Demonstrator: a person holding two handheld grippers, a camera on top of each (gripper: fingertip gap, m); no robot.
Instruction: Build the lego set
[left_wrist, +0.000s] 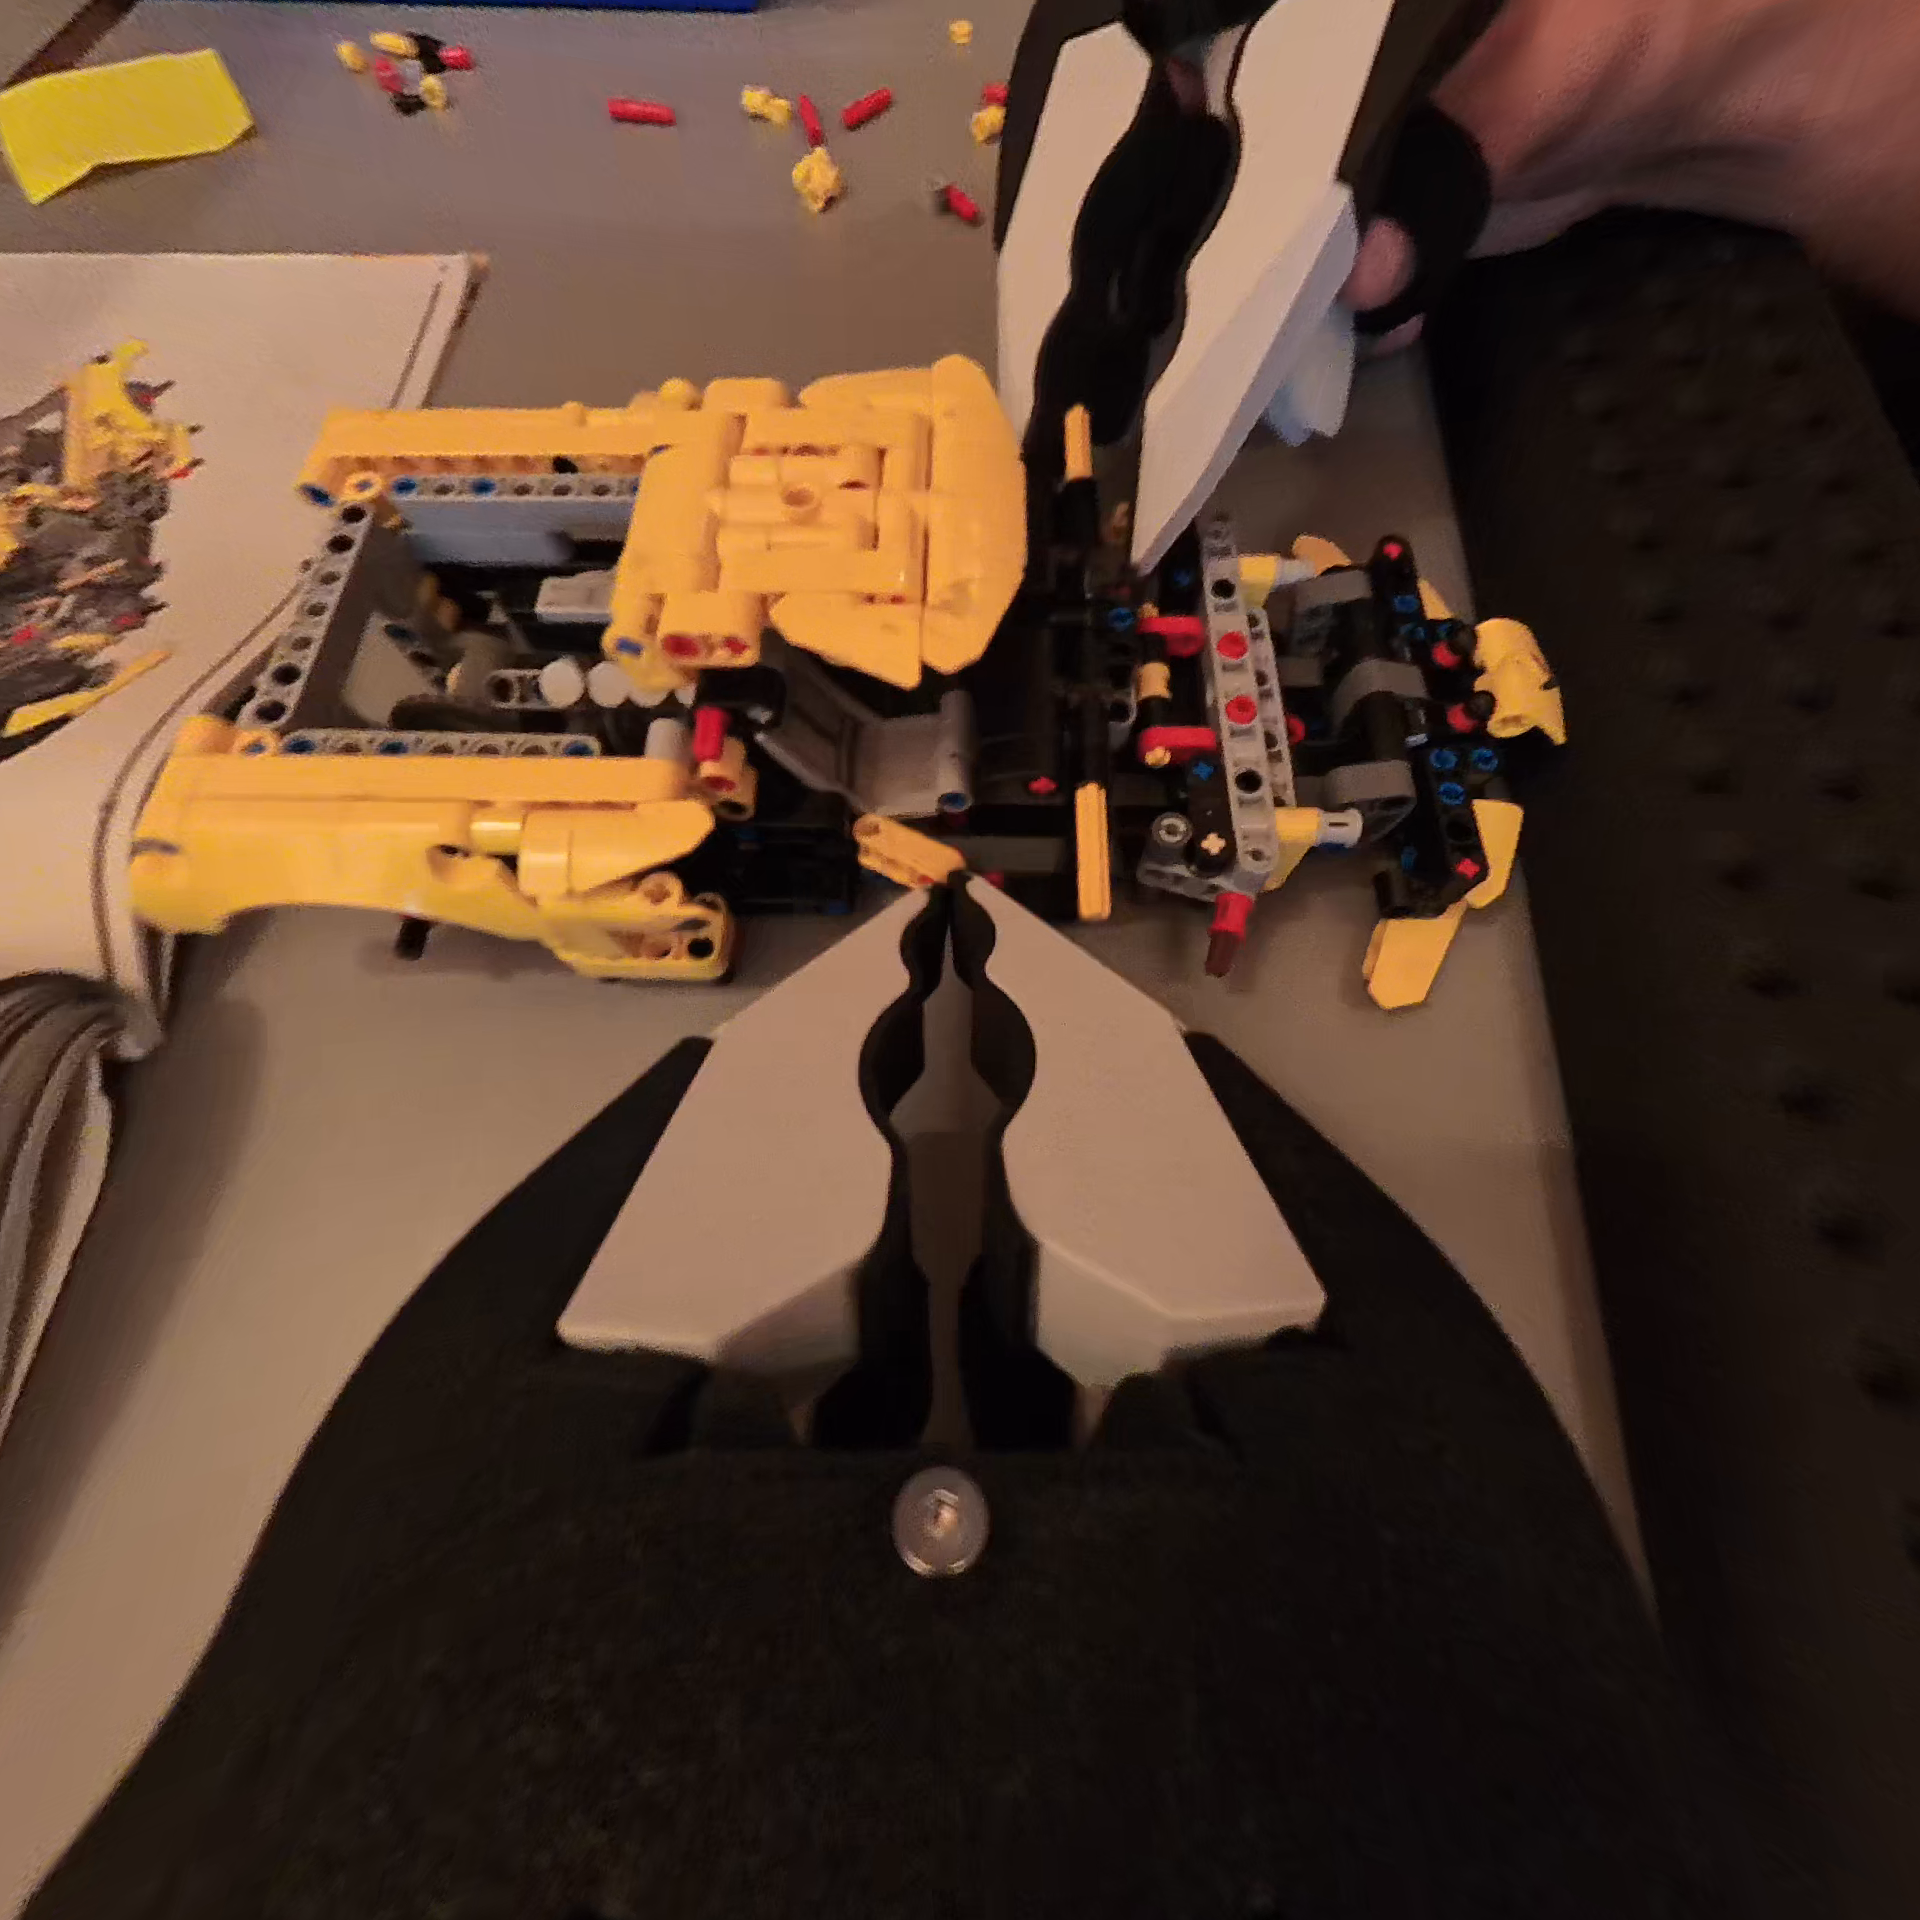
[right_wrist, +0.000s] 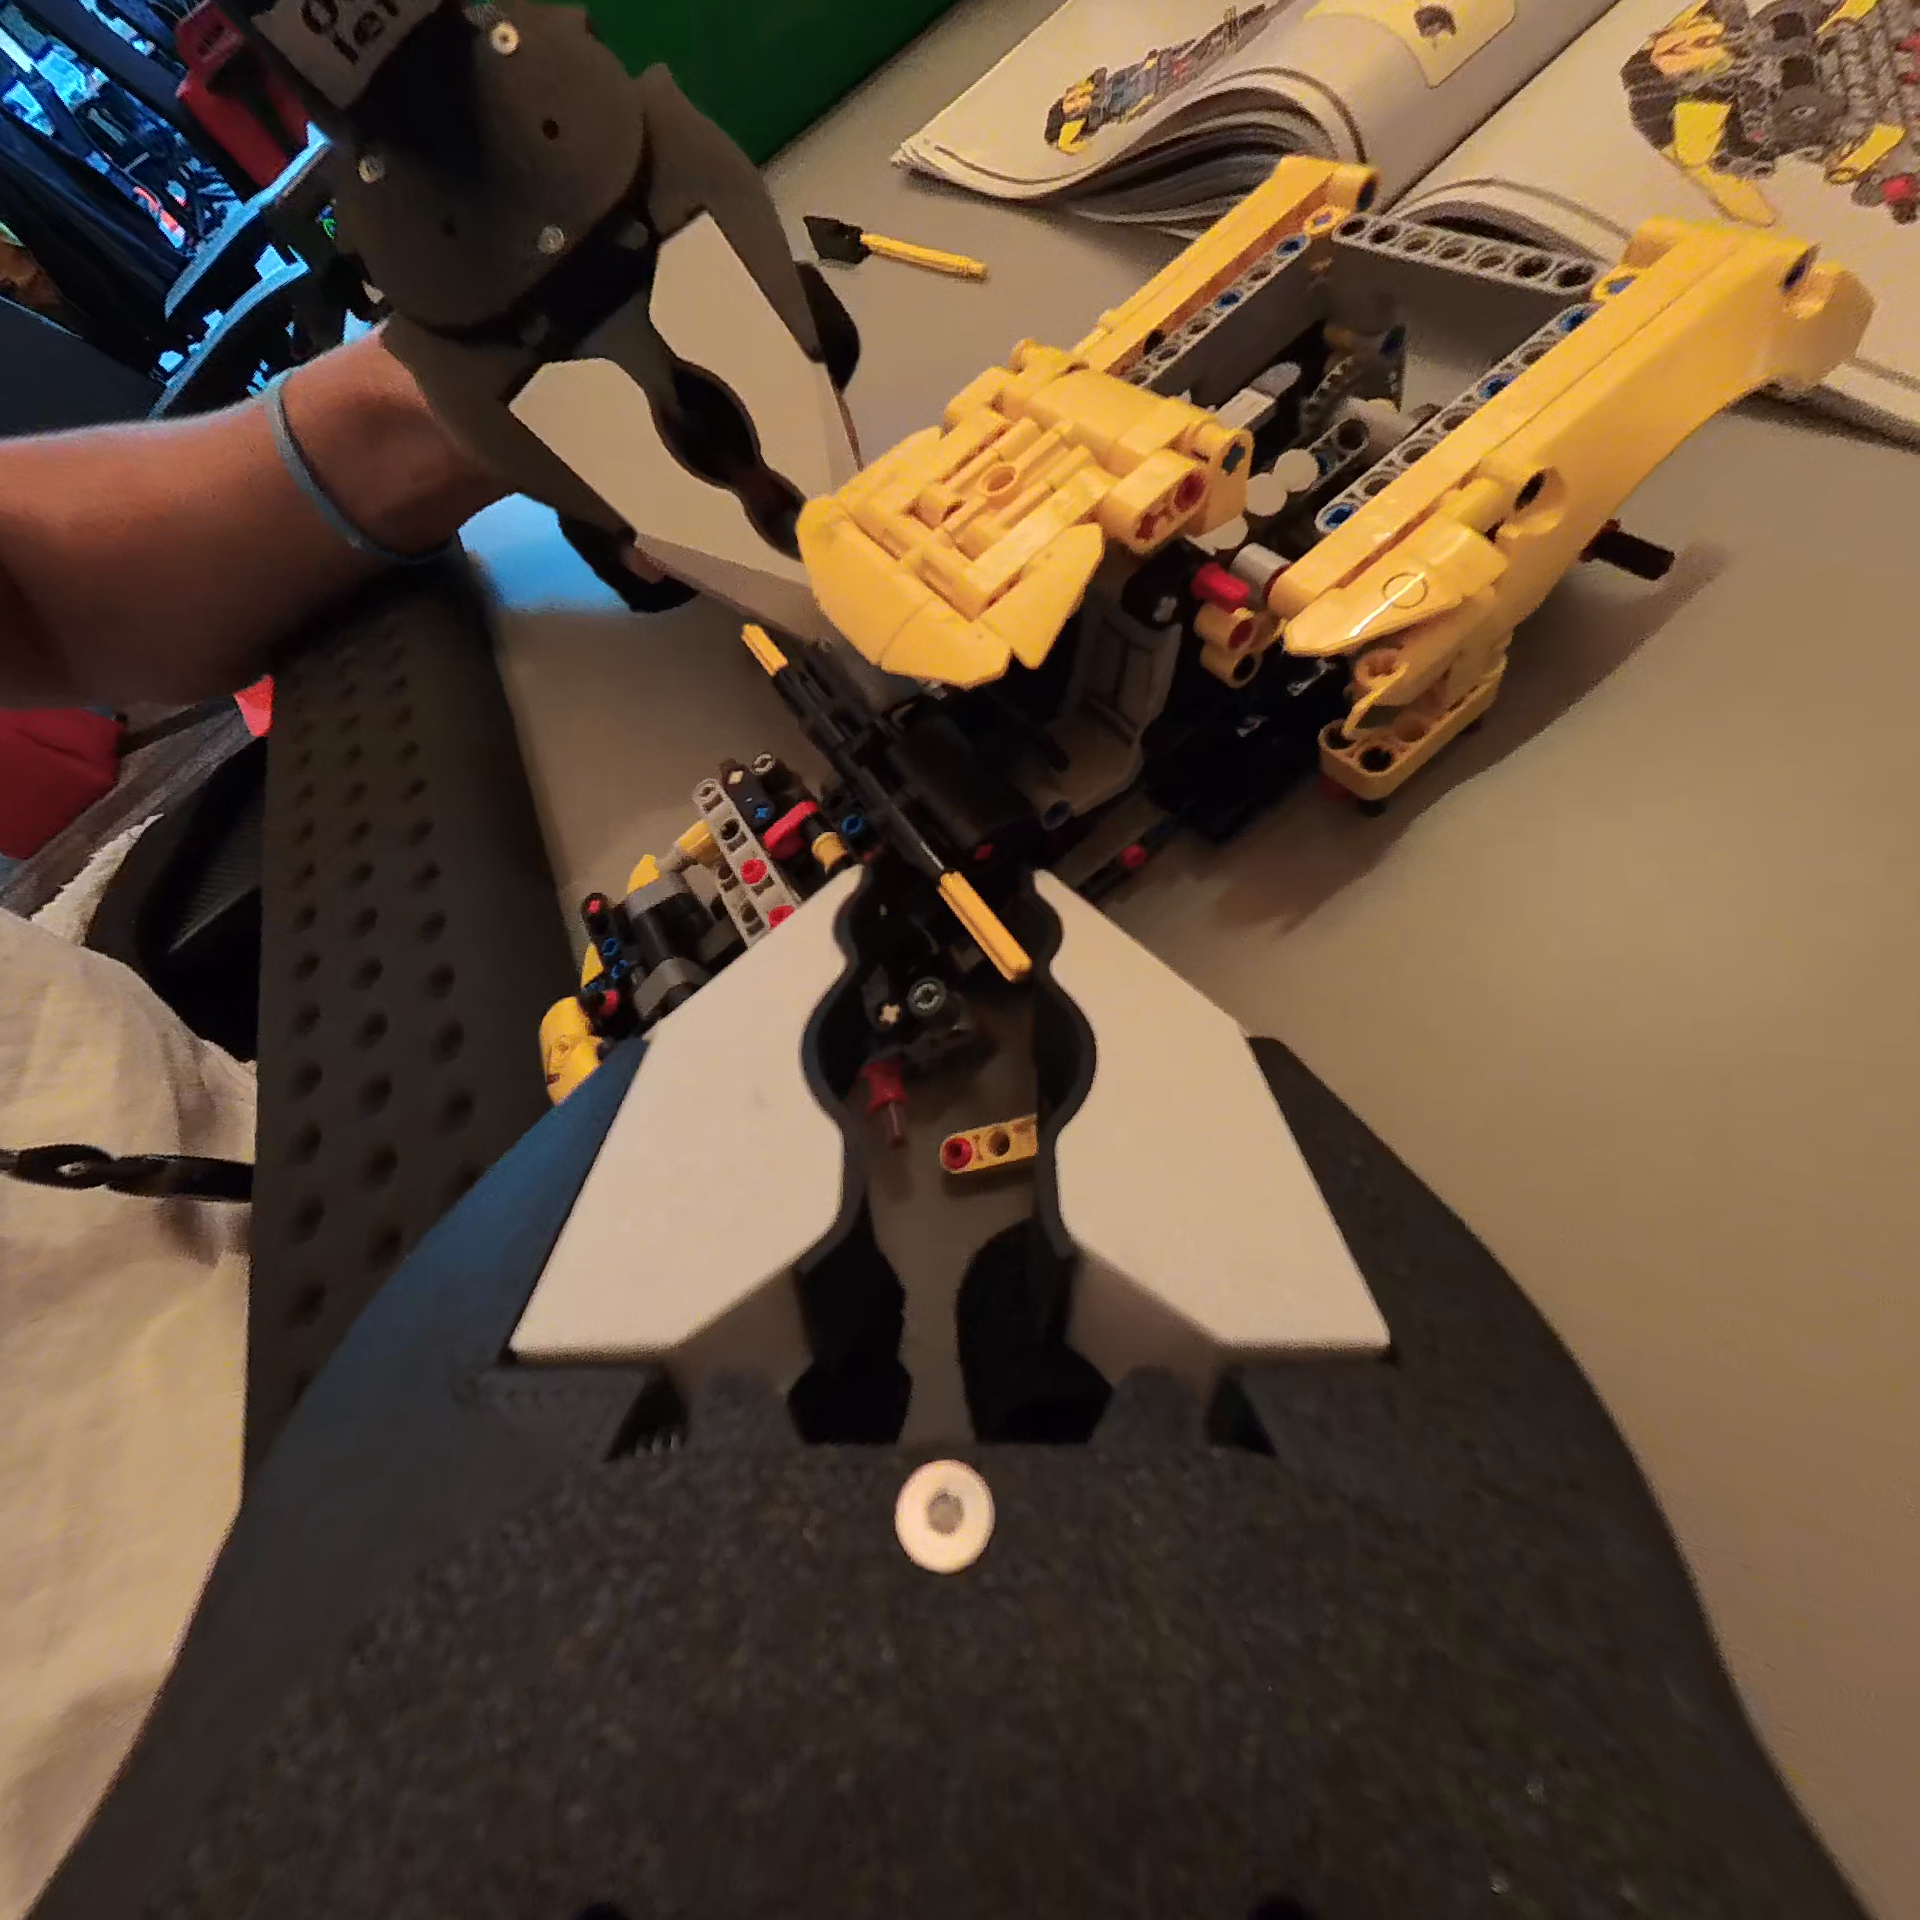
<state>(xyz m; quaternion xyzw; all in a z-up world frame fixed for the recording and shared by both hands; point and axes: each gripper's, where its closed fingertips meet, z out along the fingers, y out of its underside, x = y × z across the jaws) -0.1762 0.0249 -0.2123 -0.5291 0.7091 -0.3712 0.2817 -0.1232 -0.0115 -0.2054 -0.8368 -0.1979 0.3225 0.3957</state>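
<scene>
Where: lego model (left_wrist: 665, 644) flat on the grey table (left_wrist: 312, 1143), one end resting on the open instruction booklet (left_wrist: 208, 343), the other near the table edge; loose pieces (left_wrist: 810, 114) scattered well beyond it
Long axis: left to right across the left wrist view; two yellow arms pointing towards the booklet, black-and-grey chassis end with yellow fenders pointing the opposite way
Cross piece: thin black axle with yellow tips (right_wrist: 982, 930) set across the long axis, at the waist between cab and chassis
Left gripper (left_wrist: 951, 894): tips drawn together, touching the end of a small yellow connector (left_wrist: 904, 847) at the near side of the model; cannot tell whether actually pinched or merely touched
Right gripper (right_wrist: 951, 883): partly open, fingers straddling the axle, gap wider than the rod, no clear squeeze
Handling: probably light, rigid plastic, smooth and a little slippery; likely to slide on the table when pushed; pinned joints and thin axle likely to pop loose under a sideways pull
Hold: best on the stiff grey beams or the black core at the waist, not on fenders, arm ends or axle tips
</scene>
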